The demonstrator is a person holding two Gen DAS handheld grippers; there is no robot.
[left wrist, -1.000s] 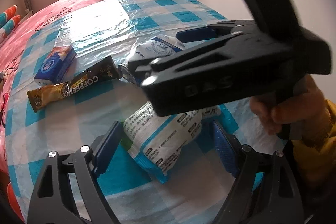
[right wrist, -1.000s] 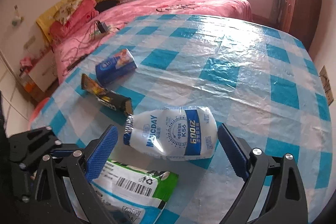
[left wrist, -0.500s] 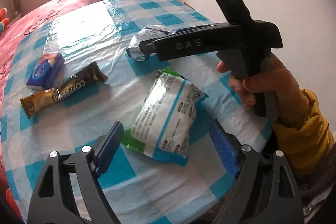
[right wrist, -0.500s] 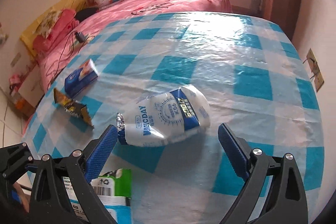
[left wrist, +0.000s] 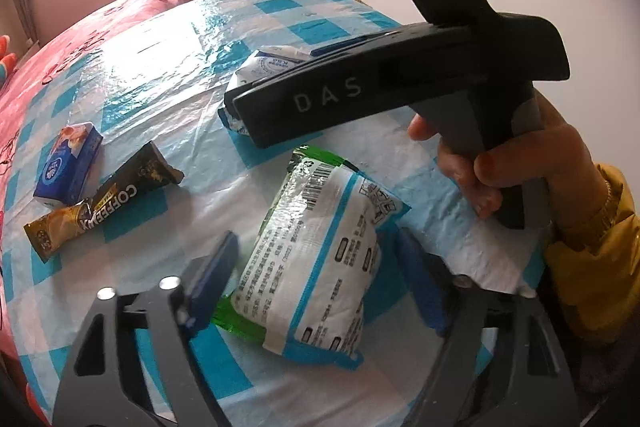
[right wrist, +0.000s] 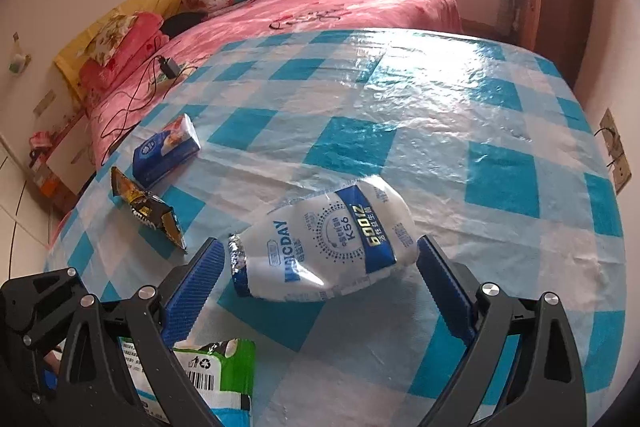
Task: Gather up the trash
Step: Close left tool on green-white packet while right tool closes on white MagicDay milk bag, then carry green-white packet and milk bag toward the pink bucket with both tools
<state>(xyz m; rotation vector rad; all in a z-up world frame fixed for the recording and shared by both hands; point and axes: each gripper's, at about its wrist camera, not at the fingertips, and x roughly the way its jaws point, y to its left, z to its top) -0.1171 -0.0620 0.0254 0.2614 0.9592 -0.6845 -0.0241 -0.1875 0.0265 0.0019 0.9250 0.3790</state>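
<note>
Four pieces of trash lie on the glossy blue-checked surface (right wrist: 420, 115): two puffy plastic pouches, green-edged (left wrist: 320, 259) and blue-banded (right wrist: 332, 247); one crinkled foil sachet (left wrist: 100, 211); one small blue carton (left wrist: 68, 163). Left claw (left wrist: 316, 279) spread wide, straddling the green-edged pouch. Right claw (right wrist: 320, 283), hand-held (left wrist: 492, 167), spread wide around the blue-banded pouch.

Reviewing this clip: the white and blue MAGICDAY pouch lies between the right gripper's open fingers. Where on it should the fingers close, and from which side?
Grip the MAGICDAY pouch across its plump white-and-blue middle, coming in low from its near long side, as the right gripper is already lined up. It lies flat on the checked tablecloth, its crimped foil end toward the left finger; that thin end would probably slip, while the bulging body gives the pads something to squeeze.
</note>
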